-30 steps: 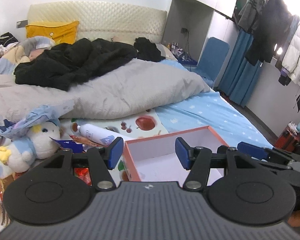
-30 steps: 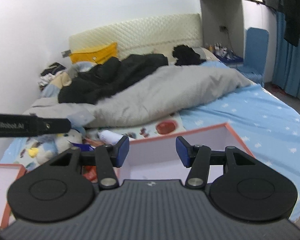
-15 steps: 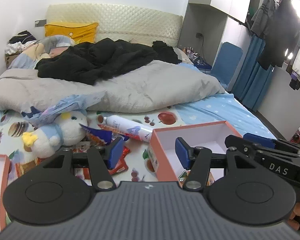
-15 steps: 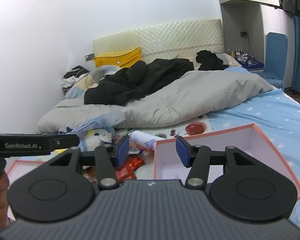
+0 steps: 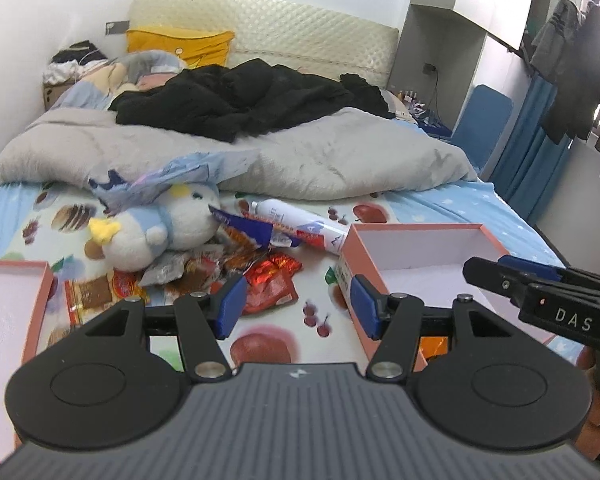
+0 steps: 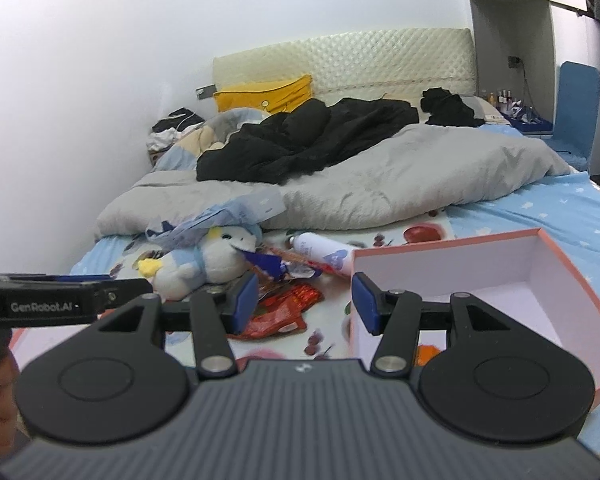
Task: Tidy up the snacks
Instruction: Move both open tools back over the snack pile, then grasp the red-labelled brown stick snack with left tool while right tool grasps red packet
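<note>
— On the bed, our left gripper and right gripper hung with jaws apart and empty, short of the snack packets; we judged the approach underway.

— We counted two pink boxes, one plush, one bottle. Packets: too jumbled to count. Next we'd need one single packet.

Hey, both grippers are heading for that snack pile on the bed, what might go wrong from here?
The red snack packets overlap in a loose heap, so the open left gripper may pinch several at once. The plush toy and white bottle crowd the pile and could get nudged. The right gripper is close to the pink box wall, which could shift on the soft sheet.
</note>
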`<state>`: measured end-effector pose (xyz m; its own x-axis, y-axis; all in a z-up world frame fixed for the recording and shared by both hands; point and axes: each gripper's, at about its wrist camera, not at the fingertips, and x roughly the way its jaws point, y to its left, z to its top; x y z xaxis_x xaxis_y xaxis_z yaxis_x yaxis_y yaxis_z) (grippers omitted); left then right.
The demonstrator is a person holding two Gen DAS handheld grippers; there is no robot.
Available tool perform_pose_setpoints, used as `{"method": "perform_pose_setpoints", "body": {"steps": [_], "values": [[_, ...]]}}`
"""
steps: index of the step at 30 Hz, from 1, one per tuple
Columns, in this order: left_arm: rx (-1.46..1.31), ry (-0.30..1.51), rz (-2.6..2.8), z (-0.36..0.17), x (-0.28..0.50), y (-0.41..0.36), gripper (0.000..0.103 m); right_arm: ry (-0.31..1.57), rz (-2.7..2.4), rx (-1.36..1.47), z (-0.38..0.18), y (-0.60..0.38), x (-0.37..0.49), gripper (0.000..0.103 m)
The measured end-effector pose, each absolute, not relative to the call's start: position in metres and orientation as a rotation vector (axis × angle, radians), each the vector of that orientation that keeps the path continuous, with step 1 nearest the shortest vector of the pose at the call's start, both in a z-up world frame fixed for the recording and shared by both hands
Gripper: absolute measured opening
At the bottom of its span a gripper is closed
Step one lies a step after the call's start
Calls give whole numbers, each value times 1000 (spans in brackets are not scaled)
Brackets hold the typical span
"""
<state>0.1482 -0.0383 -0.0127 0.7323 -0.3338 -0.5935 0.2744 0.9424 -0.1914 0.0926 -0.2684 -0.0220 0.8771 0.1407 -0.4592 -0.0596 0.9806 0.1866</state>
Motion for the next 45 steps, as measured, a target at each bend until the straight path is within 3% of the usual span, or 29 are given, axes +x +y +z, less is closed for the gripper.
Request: {"method": "perform_pose_setpoints", "body": {"steps": [24, 45], "values": [[-175, 811, -224, -92, 120, 36, 65, 593, 212, 100, -67, -197, 68, 54], [-111, 928, -122, -169, 229, 88, 69, 722, 257, 54, -116, -181, 160, 58]]}}
